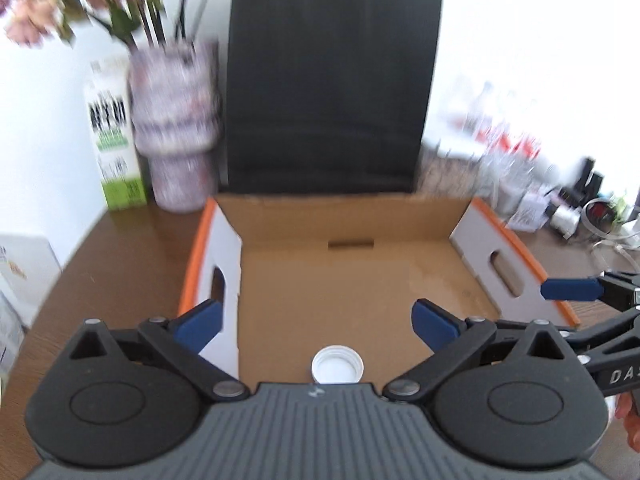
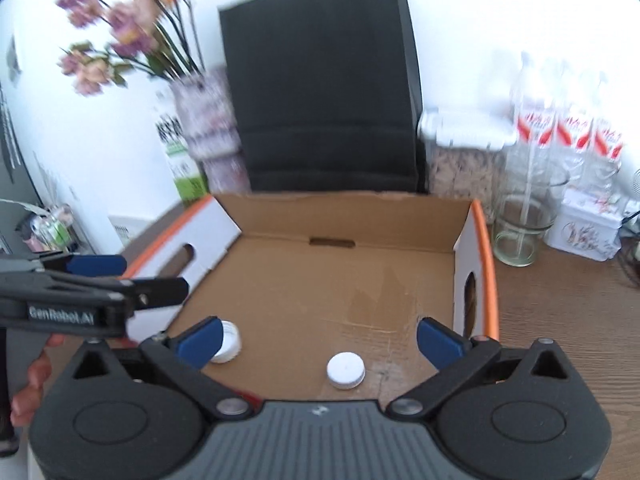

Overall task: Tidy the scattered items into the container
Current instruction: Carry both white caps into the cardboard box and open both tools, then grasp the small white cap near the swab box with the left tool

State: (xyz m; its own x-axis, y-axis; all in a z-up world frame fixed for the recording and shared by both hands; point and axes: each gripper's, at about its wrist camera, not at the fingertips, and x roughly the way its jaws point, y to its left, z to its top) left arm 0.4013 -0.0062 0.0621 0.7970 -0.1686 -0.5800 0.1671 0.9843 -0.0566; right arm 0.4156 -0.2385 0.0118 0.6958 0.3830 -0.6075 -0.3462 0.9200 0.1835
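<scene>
A: The cardboard box (image 2: pixel 352 292) is the container, and two white bottle caps lie on its floor near the front edge. The upturned cap (image 1: pixel 337 365), hollow side up, sits toward the box's left wall; the flat-topped cap (image 2: pixel 345 370) rests nearer the middle of the front edge.

B: What could go wrong from there?

A: Both caps lie close to the box's front edge, just beneath the tools. If either hand dips while pulling away, a finger could probably catch a cap and flick it back over the edge. The box looks light, too, so a knock on a side wall might shove it toward the black paper bag (image 1: pixel 332 88) standing behind it.

B: And the grippers themselves?

A: The left gripper (image 1: pixel 318 324) has its blue pads spread wide, with nothing between them; the upturned cap is below the gap, apparently untouched. The right gripper (image 2: pixel 320 340) is spread just as wide and carries nothing either. In its own view the left pad overlaps the upturned cap, but that appears to be only the cap lying behind it on the box floor.

B: Is anything left outside the box?

A: No loose cap shows on the wooden table (image 2: pixel 568 320) around the box in either view, though the ground in front of the box is hidden behind the tools. The views are blurred, so small items could be missed.
</scene>
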